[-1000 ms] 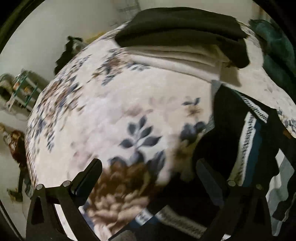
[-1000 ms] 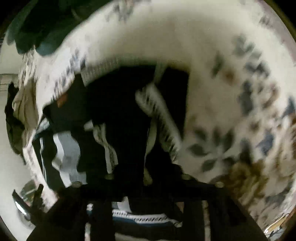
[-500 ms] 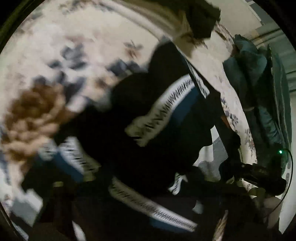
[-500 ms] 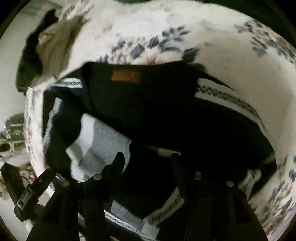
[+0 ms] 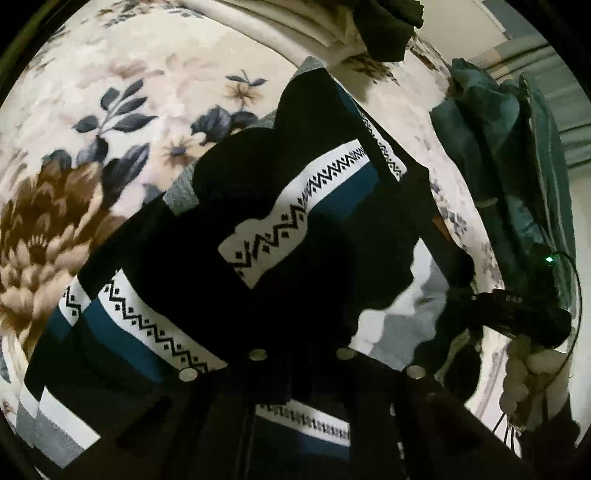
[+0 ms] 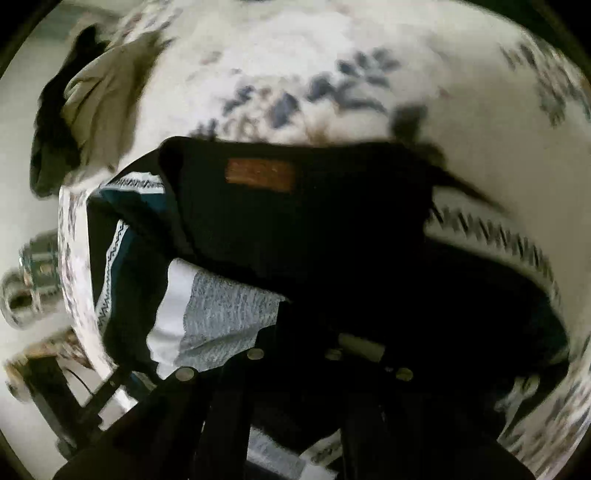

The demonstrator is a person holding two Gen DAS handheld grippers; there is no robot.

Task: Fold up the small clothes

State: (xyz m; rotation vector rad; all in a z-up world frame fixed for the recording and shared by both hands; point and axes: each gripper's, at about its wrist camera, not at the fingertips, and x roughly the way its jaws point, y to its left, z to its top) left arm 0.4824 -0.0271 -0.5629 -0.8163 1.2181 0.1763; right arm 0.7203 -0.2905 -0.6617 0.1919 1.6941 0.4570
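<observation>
A black knitted sweater [image 5: 295,229] with white zigzag bands, teal and grey blocks lies crumpled on a floral blanket [image 5: 110,92]. My left gripper [image 5: 301,354] is shut on a fold of the sweater's black cloth near its lower edge. In the right wrist view the same sweater [image 6: 314,229] shows a brown label [image 6: 260,174] on its black part. My right gripper [image 6: 295,350] is shut on the sweater where the black cloth meets the grey panel. The right gripper's body also shows in the left wrist view [image 5: 517,314].
Folded dark and cream clothes [image 5: 384,26] are stacked at the blanket's far edge. Teal cloth [image 5: 491,147] hangs at the right. In the right wrist view a beige and dark pile [image 6: 92,103] lies at the upper left, and the bed edge drops to the floor at left.
Both grippers have moved onto the sweater and closed on it. The left gripper was open over the blanket a second ago; the right jaws were apart half a second ago.
</observation>
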